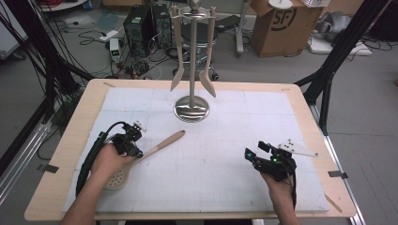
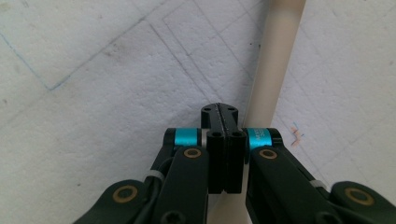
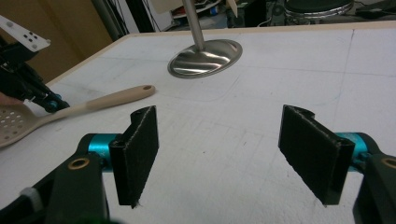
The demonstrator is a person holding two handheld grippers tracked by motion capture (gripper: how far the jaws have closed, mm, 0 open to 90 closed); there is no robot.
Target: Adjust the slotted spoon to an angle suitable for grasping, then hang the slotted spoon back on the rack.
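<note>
A beige slotted spatula (image 1: 162, 144) lies slantwise on the white mat (image 1: 225, 140), its perforated head (image 1: 117, 177) near the person's left hand. My left gripper (image 1: 137, 153) points down over the handle. In the left gripper view its jaws (image 2: 219, 112) are pressed together with nothing between them, and the handle (image 2: 275, 70) passes beside and beneath them. My right gripper (image 1: 255, 149) rests low at the right, open. In the right gripper view its pads (image 3: 140, 154) stand wide apart over bare mat, with the spatula (image 3: 107, 99) and the left gripper (image 3: 46, 100) off to the left.
A steel utensil stand (image 1: 192, 56) with a round base (image 1: 191, 108) rises at the back middle, and two wooden utensils (image 1: 177, 51) hang from it. The wooden table edge (image 1: 70, 140) frames the mat. Cables, boxes and black frame legs stand on the floor beyond.
</note>
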